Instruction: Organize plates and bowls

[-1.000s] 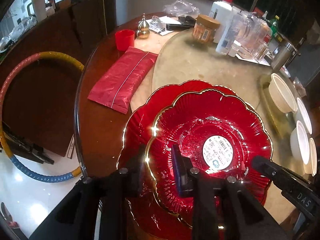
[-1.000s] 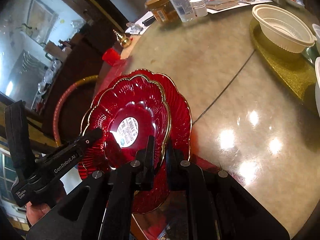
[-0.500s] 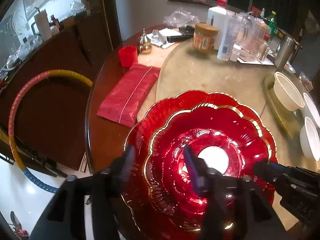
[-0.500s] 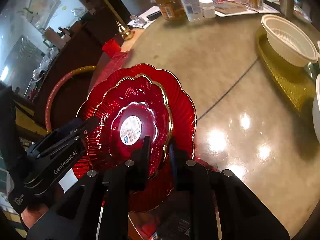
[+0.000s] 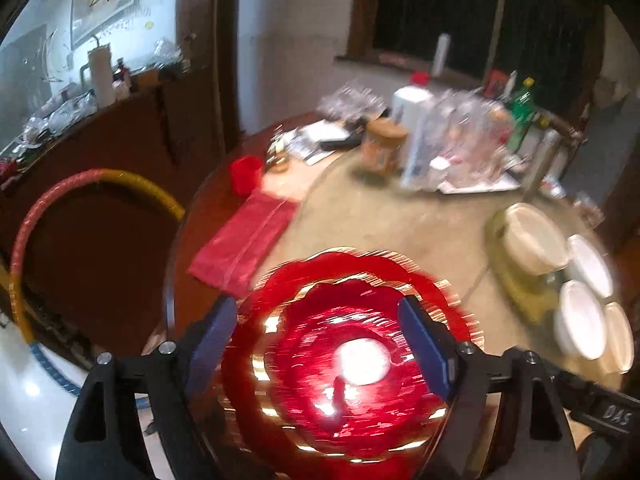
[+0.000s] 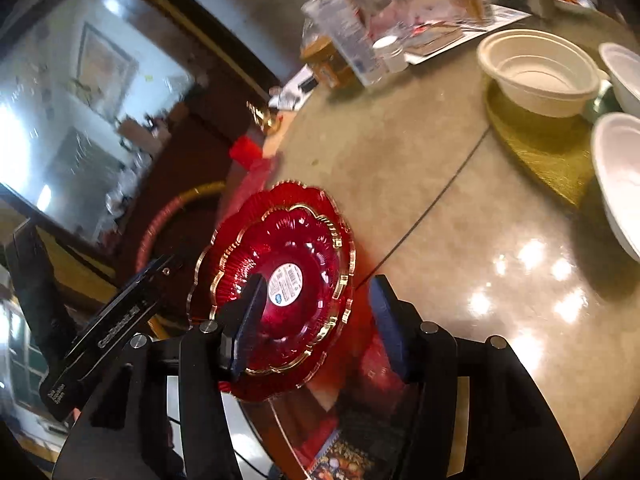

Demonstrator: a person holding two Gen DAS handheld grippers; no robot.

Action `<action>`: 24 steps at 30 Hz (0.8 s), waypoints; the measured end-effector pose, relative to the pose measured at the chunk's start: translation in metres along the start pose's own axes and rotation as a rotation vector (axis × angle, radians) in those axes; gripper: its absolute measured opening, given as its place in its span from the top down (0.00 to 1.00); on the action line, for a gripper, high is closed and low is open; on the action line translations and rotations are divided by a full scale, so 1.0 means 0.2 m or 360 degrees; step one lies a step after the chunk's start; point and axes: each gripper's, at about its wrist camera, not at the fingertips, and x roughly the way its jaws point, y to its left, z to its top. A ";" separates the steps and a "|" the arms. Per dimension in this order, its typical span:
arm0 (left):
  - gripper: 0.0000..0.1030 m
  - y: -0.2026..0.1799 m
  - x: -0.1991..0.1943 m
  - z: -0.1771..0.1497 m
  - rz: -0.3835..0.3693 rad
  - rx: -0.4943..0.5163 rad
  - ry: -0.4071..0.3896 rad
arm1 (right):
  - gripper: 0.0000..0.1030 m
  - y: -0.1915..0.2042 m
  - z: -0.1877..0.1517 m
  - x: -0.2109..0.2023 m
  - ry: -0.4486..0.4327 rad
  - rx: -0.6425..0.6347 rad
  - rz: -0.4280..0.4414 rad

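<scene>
A small red scalloped plate (image 6: 288, 264) with a gold rim and a white sticker lies on a larger red plate (image 6: 308, 192) near the table's edge. Both are blurred in the left wrist view, the small plate (image 5: 352, 360) on the large one (image 5: 360, 260). My left gripper (image 5: 318, 344) hovers above them, its jaws opening, pads clear of the plate. My right gripper (image 6: 320, 316) is also opening over the near rim, touching nothing. A cream bowl (image 6: 540, 72) and white bowls (image 6: 620, 168) stand at the right on a gold mat (image 6: 540, 148).
A red packet (image 5: 244, 244) and a red cup (image 5: 245, 172) lie left of the plates. Bottles and jars (image 5: 416, 136) crowd the table's back. A hoop (image 5: 80, 184) leans by the cabinet beyond the table's left edge.
Both grippers were shut on the small plate's rim; they have let go, spread wide and lifted back. The plates stay stacked on the table.
</scene>
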 end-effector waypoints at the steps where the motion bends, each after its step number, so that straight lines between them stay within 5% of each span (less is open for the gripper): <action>1: 0.19 -0.04 -0.02 0.00 -0.0052 0.0003 -0.0025 | 0.47 -0.02 -0.01 -0.03 -0.0011 0.0015 0.0025; 6: 0.19 -0.27 -0.03 0.00 -0.0254 0.0052 0.0006 | 0.47 -0.21 -0.04 -0.26 -0.0125 0.0162 0.0113; 13: 0.19 -0.70 0.12 -0.04 -0.0558 0.0128 0.0248 | 0.47 -0.60 -0.09 -0.64 -0.0328 0.0493 0.0106; 24: 0.19 -1.11 0.36 -0.11 -0.0606 0.0198 0.0539 | 0.44 -1.08 -0.10 -0.79 -0.0415 0.0897 0.0033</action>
